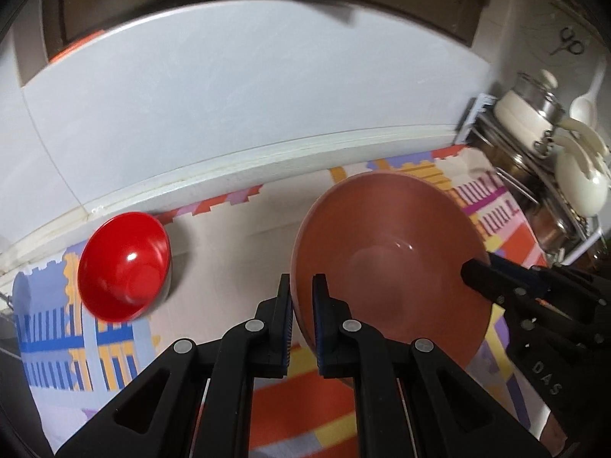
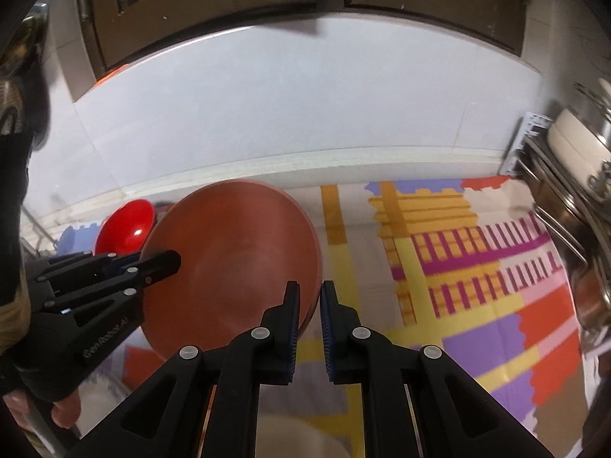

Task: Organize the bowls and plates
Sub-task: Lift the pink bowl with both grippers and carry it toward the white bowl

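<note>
Both grippers, the left gripper (image 1: 302, 297) and the right gripper (image 2: 309, 301), are matte black plastic with silver round rivets, angular linkage arms and blue ribbed pads inside the fingers (image 1: 283, 305). White lettering marks their sides. A black glove (image 2: 38, 362) leaves bare fingertips.

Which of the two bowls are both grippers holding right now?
The big terracotta-brown bowl, pinched at opposite rims by the left gripper and right gripper. The smaller glossy red bowl sits untouched on the patterned mat by the wall.
</note>
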Motion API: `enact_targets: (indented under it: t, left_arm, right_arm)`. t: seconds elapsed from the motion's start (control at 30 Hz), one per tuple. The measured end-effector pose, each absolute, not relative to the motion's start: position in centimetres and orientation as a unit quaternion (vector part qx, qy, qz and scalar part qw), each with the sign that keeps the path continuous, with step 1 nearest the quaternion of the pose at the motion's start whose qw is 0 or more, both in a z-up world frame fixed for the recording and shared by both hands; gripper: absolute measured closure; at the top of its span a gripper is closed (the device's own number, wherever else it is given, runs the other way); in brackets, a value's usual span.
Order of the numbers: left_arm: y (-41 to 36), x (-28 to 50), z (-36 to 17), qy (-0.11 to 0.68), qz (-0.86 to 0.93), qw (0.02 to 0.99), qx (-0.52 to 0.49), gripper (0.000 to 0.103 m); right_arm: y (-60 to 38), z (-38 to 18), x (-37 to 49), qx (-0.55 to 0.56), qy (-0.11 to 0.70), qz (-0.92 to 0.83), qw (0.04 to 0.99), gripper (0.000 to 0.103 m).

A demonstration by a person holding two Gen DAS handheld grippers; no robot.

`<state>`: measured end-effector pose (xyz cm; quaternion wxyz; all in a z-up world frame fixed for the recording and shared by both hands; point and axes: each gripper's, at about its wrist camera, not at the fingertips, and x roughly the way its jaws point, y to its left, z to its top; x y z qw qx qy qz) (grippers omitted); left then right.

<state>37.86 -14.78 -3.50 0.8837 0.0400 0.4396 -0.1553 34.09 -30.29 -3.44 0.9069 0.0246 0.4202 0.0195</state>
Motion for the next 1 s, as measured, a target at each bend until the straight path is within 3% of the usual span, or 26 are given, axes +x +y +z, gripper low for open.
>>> enact_targets:
  t: [0.47,1.0]
  left_arm:
    - [-16.0,30.0,-3.5,0.444,-0.179,0.876,0.051,0.091]
    - [-16.8,26.8,-6.7,0.491,-0.186,0.849,0.062,0.09]
  right_arm:
    - [-31.2,-3.6,25.3,0.039,0.431,0.01,0.901,0.091]
    - [-31.6,-5.7,21.9,0.038,0.461,0.007,0.887,0.091]
